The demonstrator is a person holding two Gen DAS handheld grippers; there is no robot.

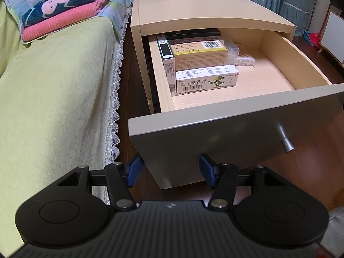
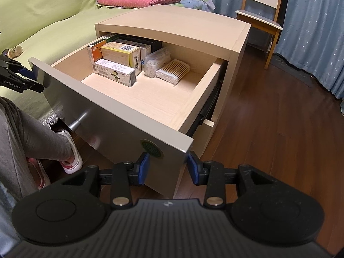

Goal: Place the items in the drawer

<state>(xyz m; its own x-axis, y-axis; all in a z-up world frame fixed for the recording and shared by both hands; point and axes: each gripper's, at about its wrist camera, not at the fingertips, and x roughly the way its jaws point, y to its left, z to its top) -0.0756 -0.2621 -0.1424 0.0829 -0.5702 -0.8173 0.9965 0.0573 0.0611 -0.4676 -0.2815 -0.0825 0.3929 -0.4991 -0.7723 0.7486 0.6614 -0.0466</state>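
Judging from the drawer (image 2: pixel 150 99), the medicine boxes (image 2: pixel 116 63) and cotton swabs (image 2: pixel 172 71) already lie inside at its back. Both the left gripper (image 1: pixel 169 169) and right gripper (image 2: pixel 166 167) hang released, empty, by its grey front; closing looks left.

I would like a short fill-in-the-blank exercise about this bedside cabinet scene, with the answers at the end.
1. The drawer of the cabinet is pulled ____.
2. The white ointment box with a green dragon lies in ____ of the yellow box.
3. The left gripper and the right gripper both have their fingers ____, holding nothing.
4. The cotton swabs lie in the drawer to the ____ of the boxes.

Answers: open; front; open; right
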